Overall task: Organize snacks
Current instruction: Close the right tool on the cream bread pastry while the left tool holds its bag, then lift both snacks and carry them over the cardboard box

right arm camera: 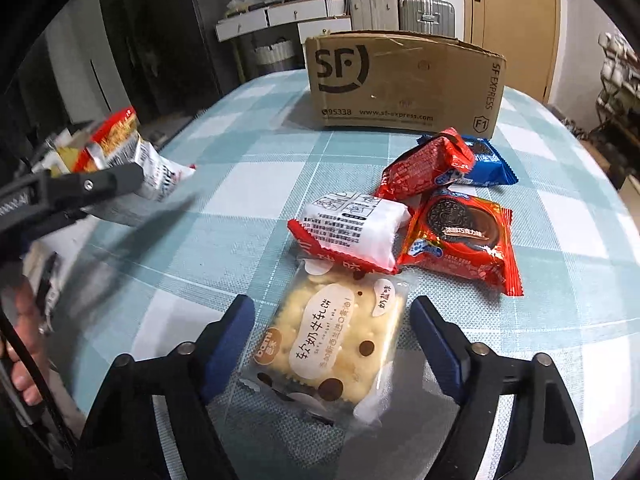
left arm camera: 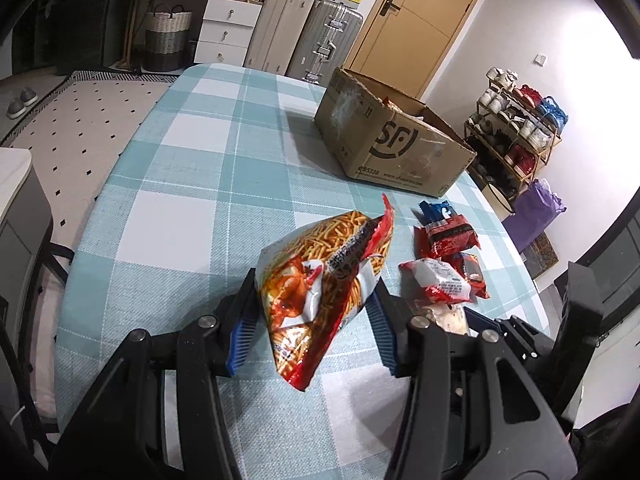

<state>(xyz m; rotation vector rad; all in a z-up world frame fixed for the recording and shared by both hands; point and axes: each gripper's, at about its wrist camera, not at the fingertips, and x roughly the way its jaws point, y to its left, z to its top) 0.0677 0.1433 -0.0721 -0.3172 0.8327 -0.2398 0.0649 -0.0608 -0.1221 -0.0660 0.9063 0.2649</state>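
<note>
- Left gripper (left arm camera: 316,312): jaws clamped on the noodle-snack bag (left arm camera: 320,276), bag lifted off the checked tablecloth (left arm camera: 192,208). In the right wrist view the same bag (right arm camera: 132,168) hangs at far left, pinched by a black finger.
- Right gripper (right arm camera: 332,344): jaws straddle the clear nougat-cracker pack (right arm camera: 336,340), which lies flat on the cloth. Blue pads (right arm camera: 230,344) stand off both pack edges, so no grip yet.
- Risk: the noodle-snack bag is held at its lower part, puffy and crumpled; it could slide or swing out if the squeeze is only on loose film.
- Risk: the cracker pack is thin and slick; pads closing on the wrapper's frilled edge could skid it forward or buckle the crackers.
- Risk: the white-and-red wrapped cake (right arm camera: 352,228) touches the cracker pack's far end, overlapping it slightly; lifting could drag it along.
- Risk: the red cookie pack (right arm camera: 460,240) lies just beside that cake, so a nudge would likely shift the whole pile.
- Cardboard box (right arm camera: 400,80): open top, at the far side of the table, likely the drop spot. It's near the table's right edge in the left wrist view.
- Room: wide bare cloth left of the pile and in front of the box gives a free path for either hand.
- Edges: the table curves away close behind the right gripper; the snack pile sits well in from the rim.
- Both grippers work side by side, so crossing paths to the box could bump them.
</note>
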